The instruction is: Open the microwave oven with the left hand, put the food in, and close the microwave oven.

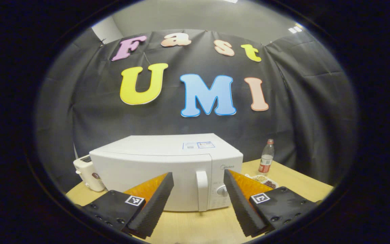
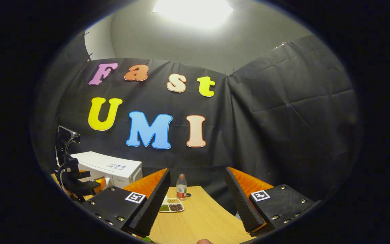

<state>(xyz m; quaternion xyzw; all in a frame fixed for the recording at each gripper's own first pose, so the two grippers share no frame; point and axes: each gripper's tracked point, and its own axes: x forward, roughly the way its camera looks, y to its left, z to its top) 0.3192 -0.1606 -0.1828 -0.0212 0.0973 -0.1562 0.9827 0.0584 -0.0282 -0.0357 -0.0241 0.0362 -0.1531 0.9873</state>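
Left gripper view: left gripper [image 1: 198,198] fingers spread wide, nothing between, aimed at microwave oven [image 1: 168,169] at table [image 1: 201,227] rear edge, door shut. Oven likely heavy, rigid, stays put. Best hold: vertical door handle [image 1: 201,189], long axis upright, at door's right side beside knob [image 1: 222,190]; front faces gripper. Food tray [image 2: 171,205] near table's far right edge, beside bottle [image 2: 181,186], probably light, contents spillable; keep level. Right gripper [image 2: 196,200] likewise spread, empty.
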